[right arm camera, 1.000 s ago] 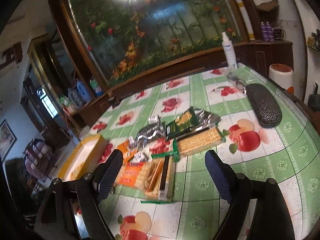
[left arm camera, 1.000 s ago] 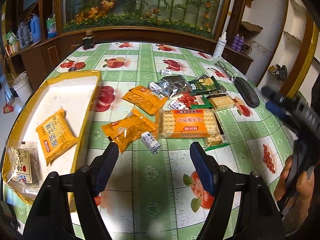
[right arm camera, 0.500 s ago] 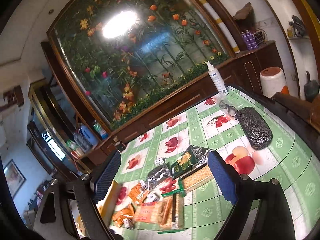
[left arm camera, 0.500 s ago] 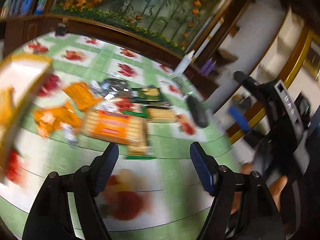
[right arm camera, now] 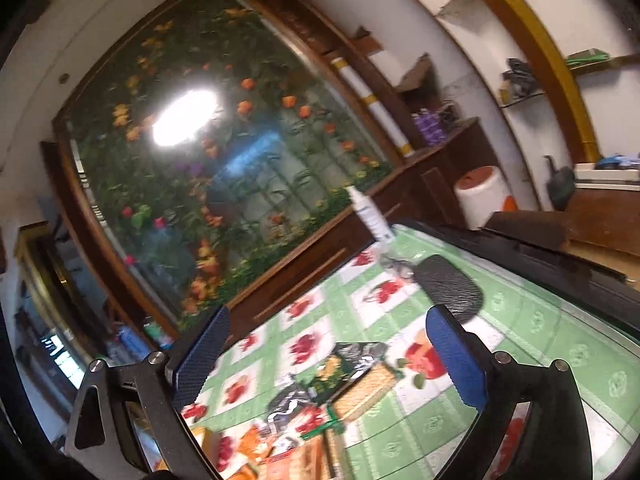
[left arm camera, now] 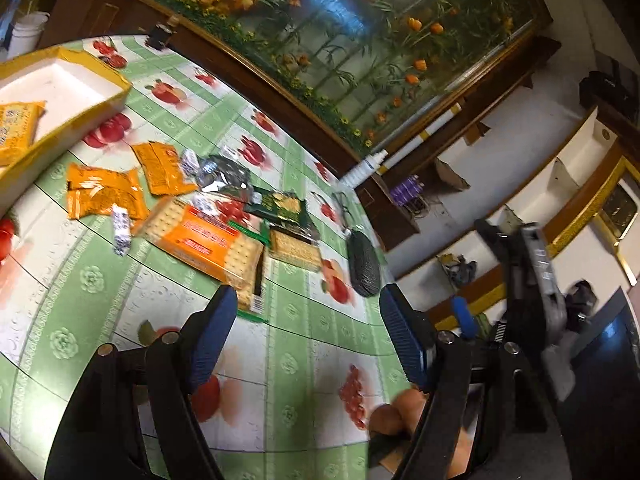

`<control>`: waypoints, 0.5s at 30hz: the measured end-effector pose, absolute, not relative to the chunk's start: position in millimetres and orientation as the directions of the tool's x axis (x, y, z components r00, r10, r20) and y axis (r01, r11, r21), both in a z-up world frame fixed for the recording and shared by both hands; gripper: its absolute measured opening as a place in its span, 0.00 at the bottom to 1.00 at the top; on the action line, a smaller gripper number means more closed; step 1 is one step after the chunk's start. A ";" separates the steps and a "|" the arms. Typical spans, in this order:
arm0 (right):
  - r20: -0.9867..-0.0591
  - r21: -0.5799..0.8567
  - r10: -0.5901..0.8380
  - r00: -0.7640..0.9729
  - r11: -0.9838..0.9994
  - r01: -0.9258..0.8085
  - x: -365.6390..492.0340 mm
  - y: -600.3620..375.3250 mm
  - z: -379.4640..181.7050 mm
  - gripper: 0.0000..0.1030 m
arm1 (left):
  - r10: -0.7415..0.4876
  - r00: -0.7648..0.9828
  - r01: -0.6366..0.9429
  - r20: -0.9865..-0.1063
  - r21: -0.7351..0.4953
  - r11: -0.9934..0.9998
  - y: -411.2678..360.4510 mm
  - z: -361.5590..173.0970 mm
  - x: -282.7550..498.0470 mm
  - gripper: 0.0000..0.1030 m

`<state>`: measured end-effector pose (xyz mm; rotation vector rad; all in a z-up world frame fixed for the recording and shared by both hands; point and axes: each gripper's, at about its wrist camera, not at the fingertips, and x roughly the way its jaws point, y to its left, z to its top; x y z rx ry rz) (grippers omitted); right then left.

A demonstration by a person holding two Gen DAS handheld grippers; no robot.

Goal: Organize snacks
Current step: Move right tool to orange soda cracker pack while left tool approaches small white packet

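1. On the green fruit-print tablecloth (left arm camera: 292,344), ahead of our left gripper (left arm camera: 304,320), lies the large orange cracker pack (left arm camera: 204,236); its near corner sits just beyond the left blue pad, touched by neither pad.
2. Around that pack we see the rest of the snacks: two orange packets (left arm camera: 104,196) to its left, another orange packet (left arm camera: 160,168) behind them, small white wrapped sweets (left arm camera: 121,232), a silver foil bag (left arm camera: 224,176), a dark green packet (left arm camera: 280,208) and a clear pack of pale crackers (left arm camera: 294,248) to the right.
3. At the far left stands the yellow-rimmed tray (left arm camera: 100,108), with an orange packet (left arm camera: 16,128) already lying in it.
4. A dark textured case (left arm camera: 363,264) rests near the table's right edge, with a white spray bottle (left arm camera: 362,168) behind it.
5. Our left gripper stands partly open and holds nothing.
6. Our right gripper (right arm camera: 332,356) is raised above the table with its jaws opening wide; nothing is between them, and the snacks lie below and beyond its pads.
7. In the left view our right hand (left arm camera: 404,412) shows at the lower right, under the black frame of that gripper.
8. Compared with a second ago, both views have rolled and tilted: the left view now shows the table slanting and less of the tray, and the right view shows more of the flowered glass panel (right arm camera: 224,184) and less table. The snacks themselves lie as they did.
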<state>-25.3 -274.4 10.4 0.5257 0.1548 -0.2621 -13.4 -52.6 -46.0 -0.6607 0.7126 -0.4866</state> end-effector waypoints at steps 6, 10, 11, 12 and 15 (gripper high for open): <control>-0.258 0.411 0.011 0.966 0.906 0.099 -7.0 -278.8 15.6 0.97 | -0.472 0.703 0.191 -0.533 -0.498 0.846 -25.5 -43.0 6.9 0.71; -0.460 0.296 0.356 0.813 0.925 -0.238 34.7 -258.2 12.5 0.97 | -0.293 0.658 0.231 -0.694 -0.184 0.955 -11.2 -60.8 47.2 0.71; -0.514 0.227 0.370 0.774 0.929 -0.293 41.8 -248.5 7.1 0.97 | -0.258 0.640 0.245 -0.724 -0.126 0.961 -10.0 -68.0 54.7 0.71; -0.555 0.151 0.372 0.744 0.925 -0.349 46.8 -238.8 0.5 0.97 | -0.232 0.626 0.259 -0.744 -0.082 0.962 -9.1 -74.9 60.3 0.71; -0.632 0.046 0.401 0.664 0.874 -0.484 55.4 -217.2 -23.4 0.93 | -0.216 0.602 0.303 -0.769 -0.031 0.953 -9.0 -92.4 70.8 0.71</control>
